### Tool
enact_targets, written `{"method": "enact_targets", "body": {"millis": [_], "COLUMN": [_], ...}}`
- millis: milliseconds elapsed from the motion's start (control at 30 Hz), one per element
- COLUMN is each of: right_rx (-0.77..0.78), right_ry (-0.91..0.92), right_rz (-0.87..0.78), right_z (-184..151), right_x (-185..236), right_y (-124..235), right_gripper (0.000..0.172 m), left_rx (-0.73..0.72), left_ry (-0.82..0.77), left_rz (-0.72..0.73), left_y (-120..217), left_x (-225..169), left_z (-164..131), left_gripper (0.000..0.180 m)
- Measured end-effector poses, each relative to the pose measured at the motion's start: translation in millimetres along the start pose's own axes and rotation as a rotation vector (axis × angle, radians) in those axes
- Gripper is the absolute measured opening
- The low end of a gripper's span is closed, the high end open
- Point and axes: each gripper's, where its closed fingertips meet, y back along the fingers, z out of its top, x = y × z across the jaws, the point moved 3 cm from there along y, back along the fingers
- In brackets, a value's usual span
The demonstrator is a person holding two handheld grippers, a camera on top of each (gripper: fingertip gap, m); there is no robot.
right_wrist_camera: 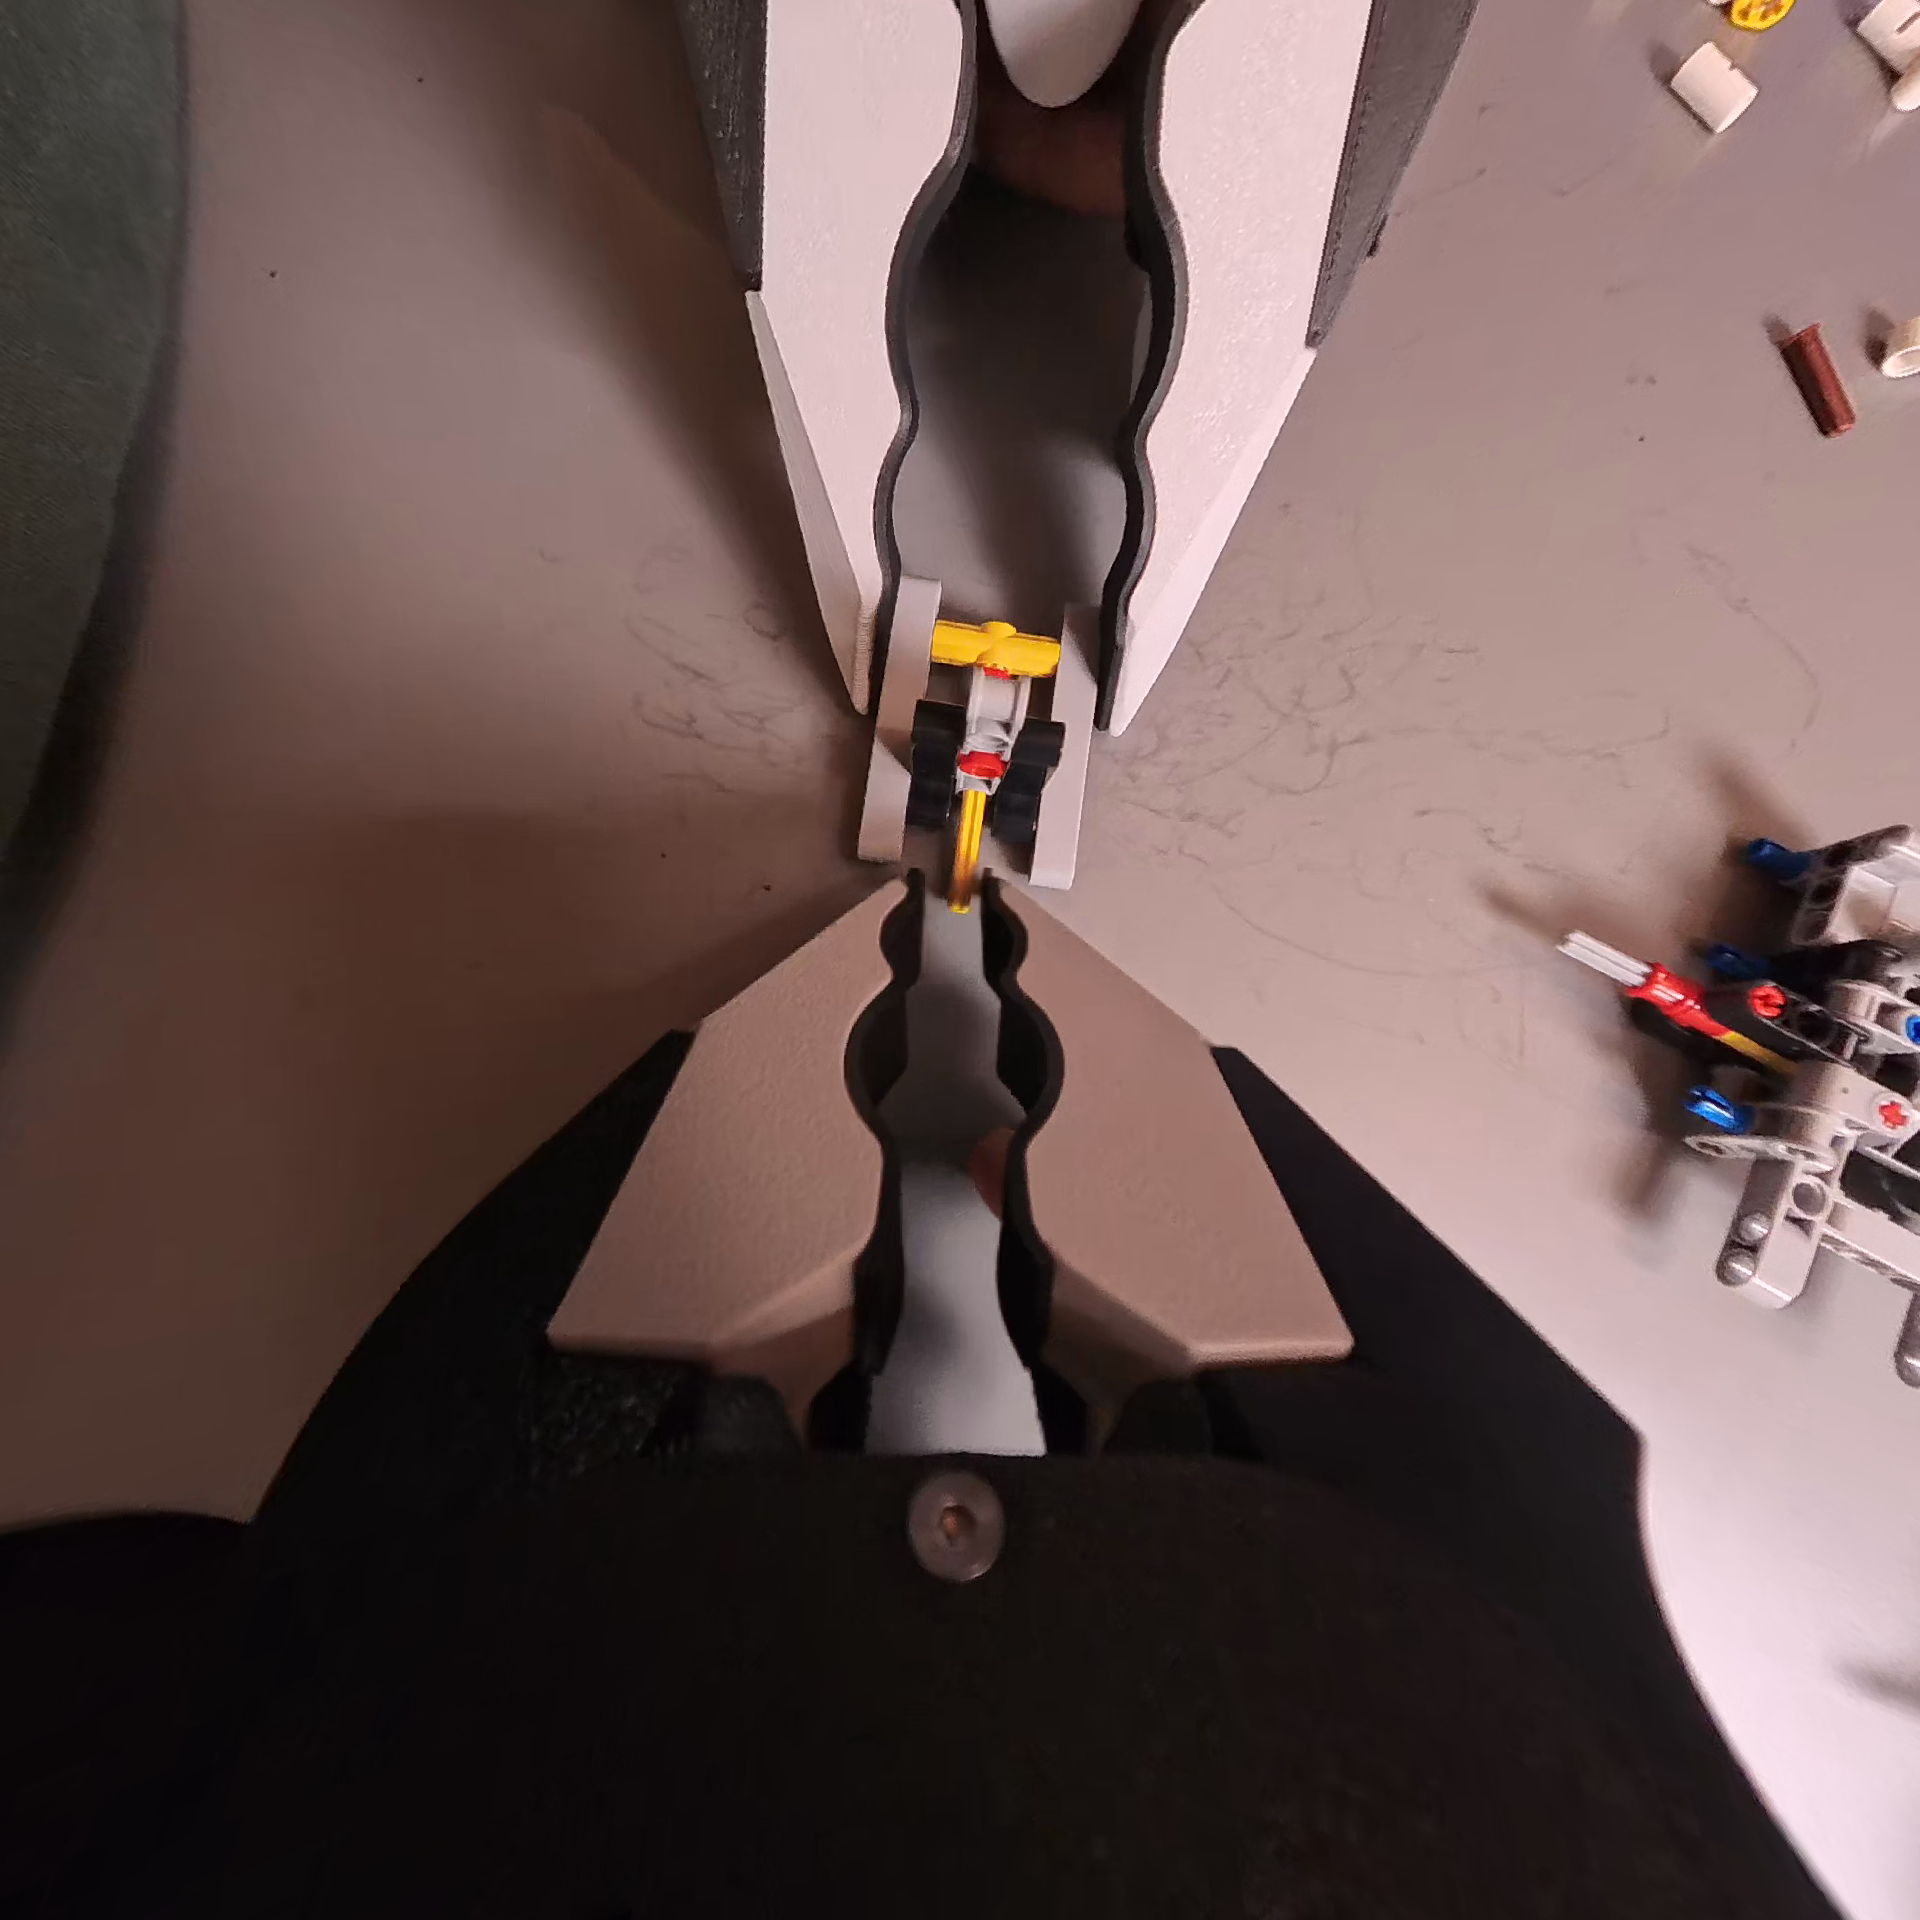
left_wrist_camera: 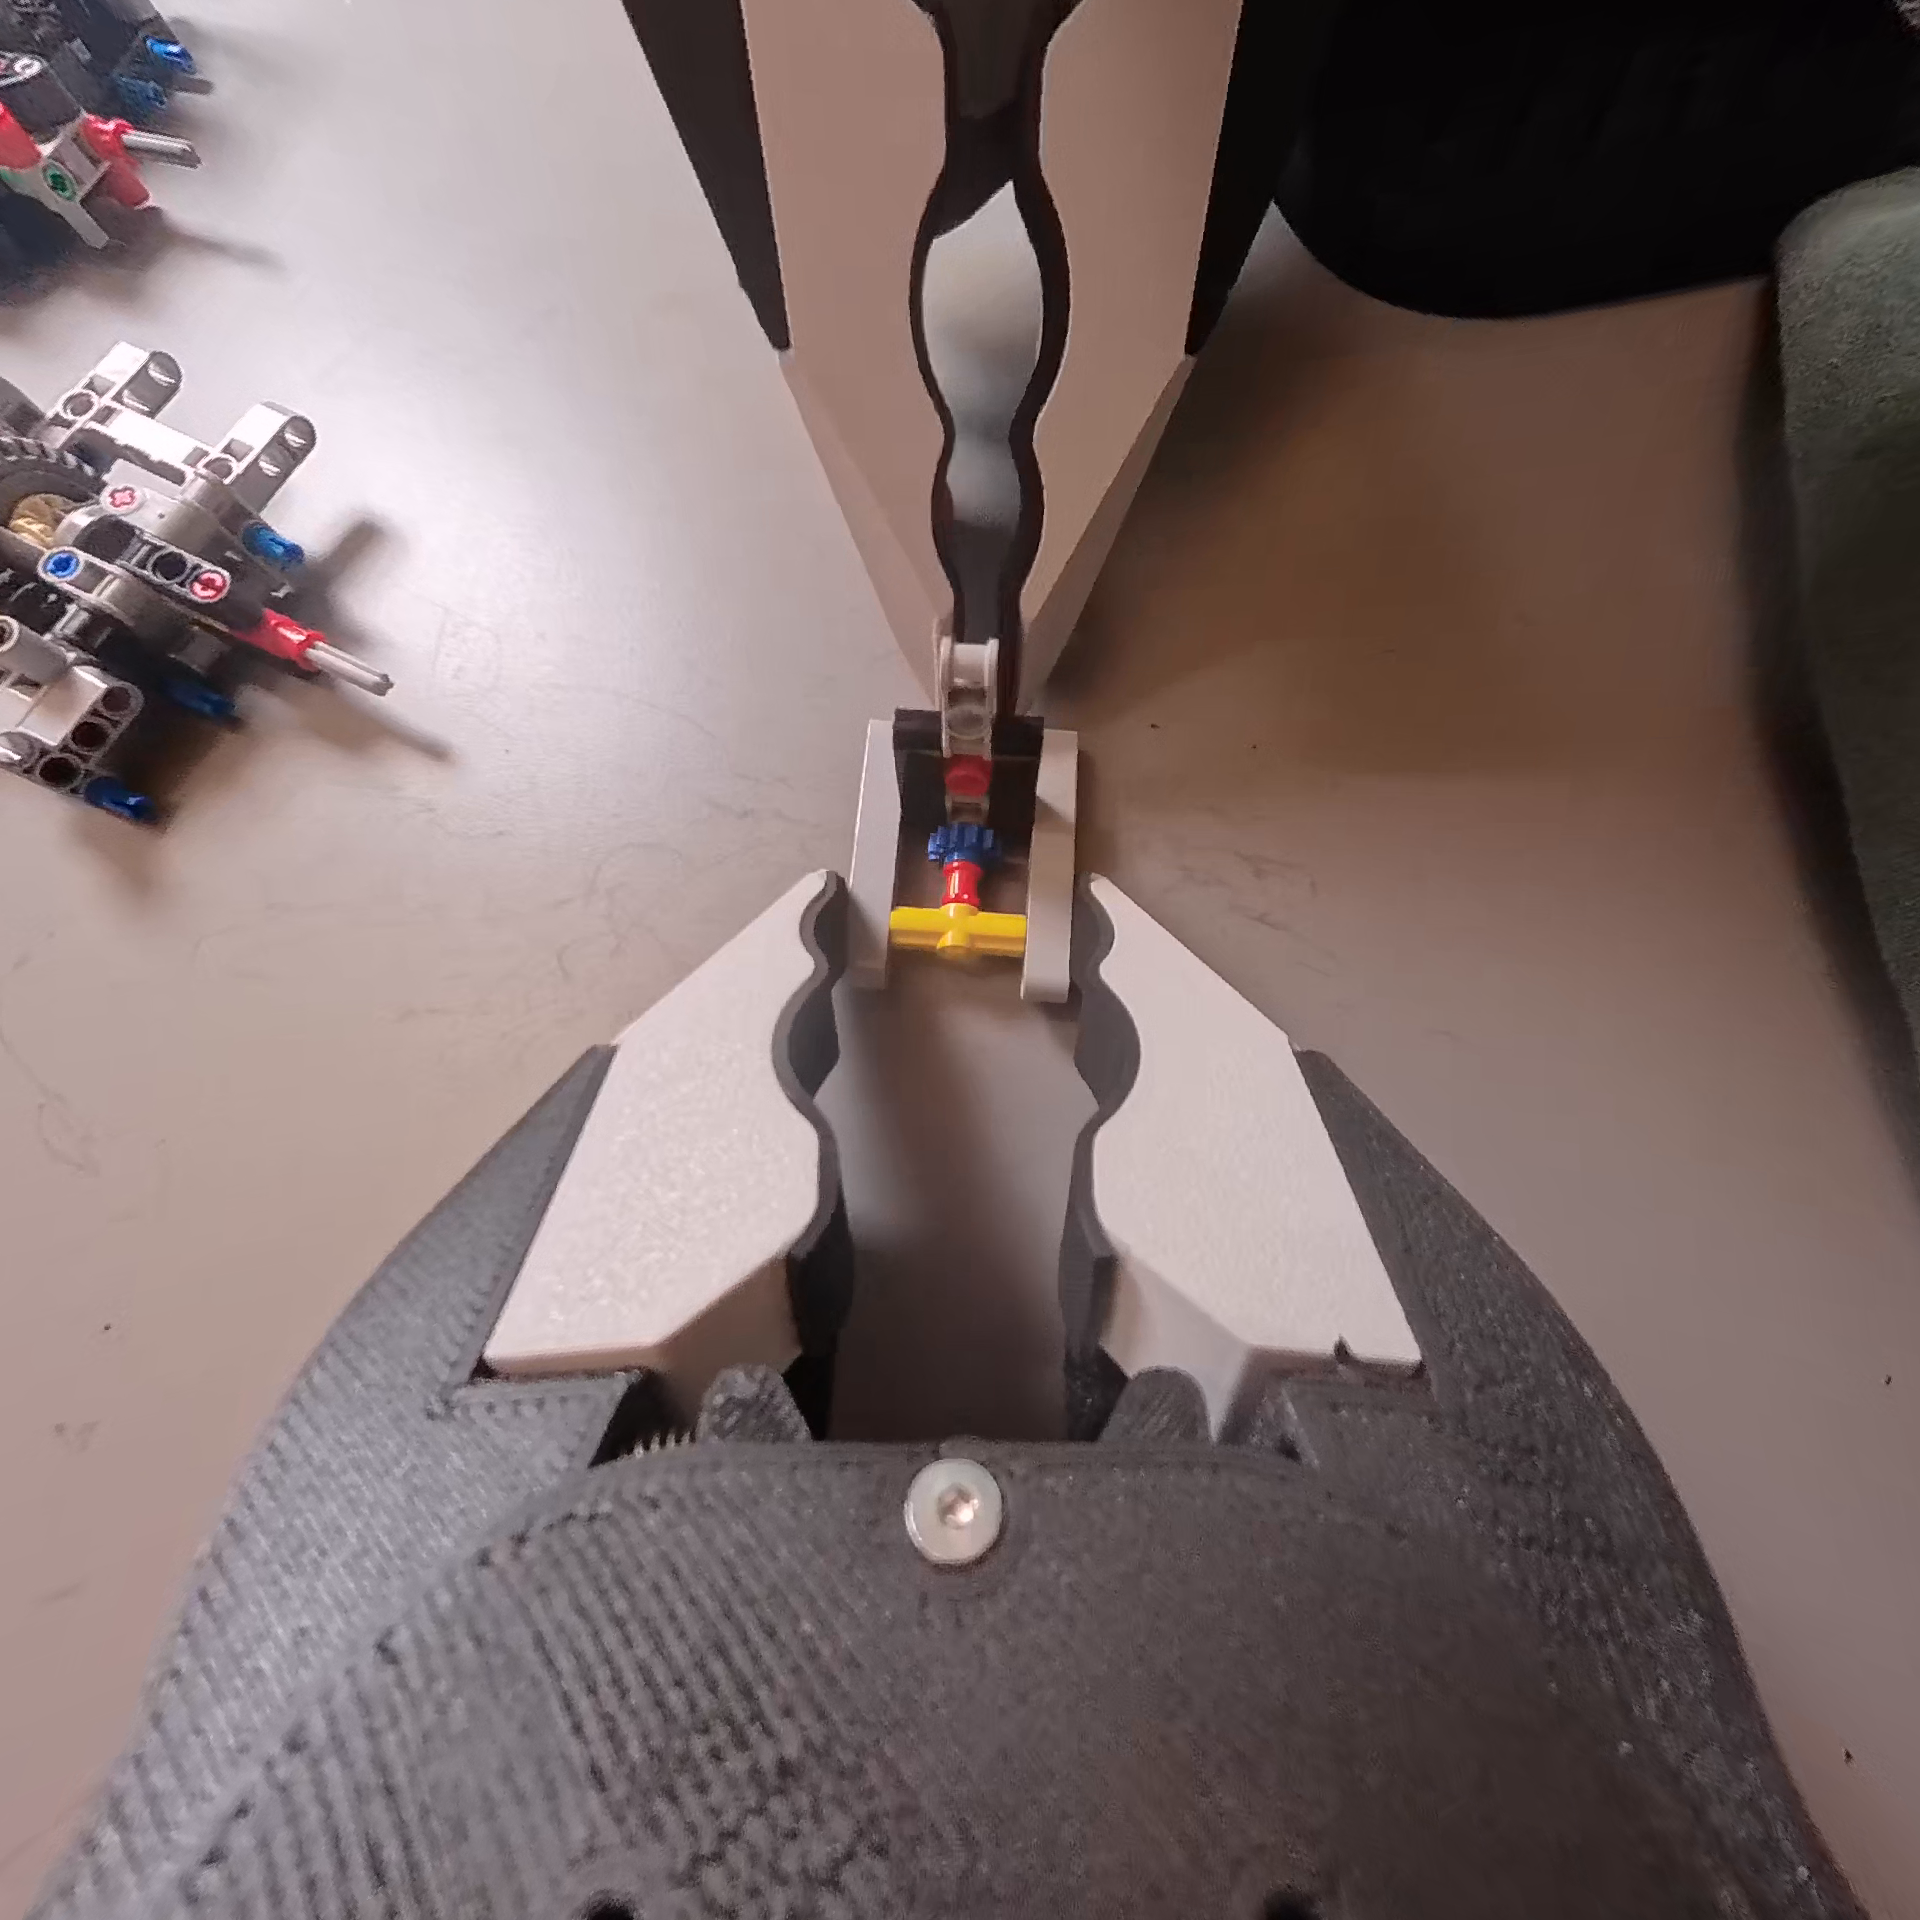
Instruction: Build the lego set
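Note:
A small brick assembly stands on the table between the two grippers. It is a grey U-shaped frame with a yellow cross piece, a red bush, a blue gear and a light grey connector. My left gripper is shut on the frame's two grey side beams. It also shows in the right wrist view, at the top. A yellow axle sticks out of the frame towards my right gripper. The axle's end lies between that gripper's narrowly parted pads, with a gap on each side.
Larger grey and black brick assemblies with blue and red pins lie at the left and in the right wrist view at the right. Loose small parts, among them a brown tube, lie at the top right. A dark green sleeve shows at the edge. Only a small space, under 4 cm, lies between the two pairs of fingers.

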Motion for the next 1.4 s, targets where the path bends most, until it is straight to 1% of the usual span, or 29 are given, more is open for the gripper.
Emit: {"method": "enact_targets", "body": {"millis": [67, 167, 267, 467, 533, 633, 833, 1400], "right_rx": [-0.004, 0.007, 0.022, 0.036, 0.038, 0.044, 0.036, -0.001], "right_ry": [-0.009, -0.004, -0.002, -0.023, -0.028, -0.029, -0.005, -0.033], "right_rz": [-0.006, -0.024, -0.041, -0.009, 0.006, 0.004, -0.007, 0.018], "right_z": [0, 0, 2, 5, 7, 9, 7, 2], "right_x": [-1, -2, -3, -4, -3, -4, -4, -3], "right_y": [1, 0, -3, -6, -7, -9, -8, -3], "right_gripper": [0.015, 0.015, 0.012, 0.006, 0.006, 0.003, 0.002, 0.002], "left_rx": [-0.002, -0.004, -0.003, 0.026, 0.025, 0.023, 0.024, 0.005], "left_ry": [-0.004, -0.007, 0.006, 0.01, 0.016, -0.007, -0.011, -0.016], "left_rz": [0.011, 0.027, 0.04, 0.011, -0.012, -0.035, -0.025, -0.013], "left_y": [1, 1, 1, 1, -2, -4, -4, -5], "left_x": [0, 0, 2, 6, 5, 1, 1, 1], "left_z": [0, 0, 0, 0, 3, 4, 4, 4], "left_gripper": [0.043, 0.043, 0.049, 0.059, 0.058, 0.043, 0.042, 0.042]}}
